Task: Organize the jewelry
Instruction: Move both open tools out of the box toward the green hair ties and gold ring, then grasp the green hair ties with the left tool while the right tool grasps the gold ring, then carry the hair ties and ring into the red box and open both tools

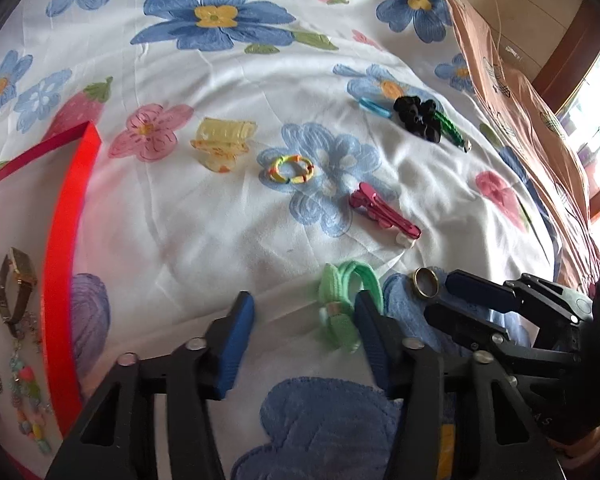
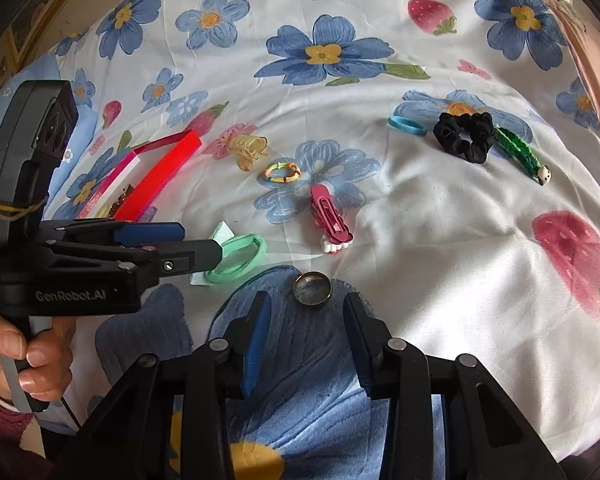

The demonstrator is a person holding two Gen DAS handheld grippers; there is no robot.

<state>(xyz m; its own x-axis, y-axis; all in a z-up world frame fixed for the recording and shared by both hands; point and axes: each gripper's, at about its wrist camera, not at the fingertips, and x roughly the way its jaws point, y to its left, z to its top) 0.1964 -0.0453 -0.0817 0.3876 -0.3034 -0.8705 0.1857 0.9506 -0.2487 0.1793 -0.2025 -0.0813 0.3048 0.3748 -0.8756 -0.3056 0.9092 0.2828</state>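
A red tray (image 1: 62, 248) at the left holds a watch (image 1: 16, 284), a cream ring and beaded jewelry. On the floral sheet lie a green hair tie (image 1: 346, 304), a gold ring (image 1: 427, 282), a pink clip (image 1: 384, 210), a multicoloured ring (image 1: 290, 169), a yellow claw clip (image 1: 222, 144), a black scrunchie (image 1: 418, 118), a blue band (image 1: 374, 106) and a green braided clip (image 1: 454, 130). My left gripper (image 1: 304, 316) is open, its right finger against the green hair tie (image 2: 236, 258). My right gripper (image 2: 306, 312) is open, just short of the gold ring (image 2: 312, 288).
A brown patterned cloth (image 1: 512, 92) lies along the bed's right side, with wooden furniture and a window behind it. The left gripper's body and the hand that holds it (image 2: 32, 340) fill the left of the right wrist view. The tray's edge (image 2: 160, 174) shows beyond it.
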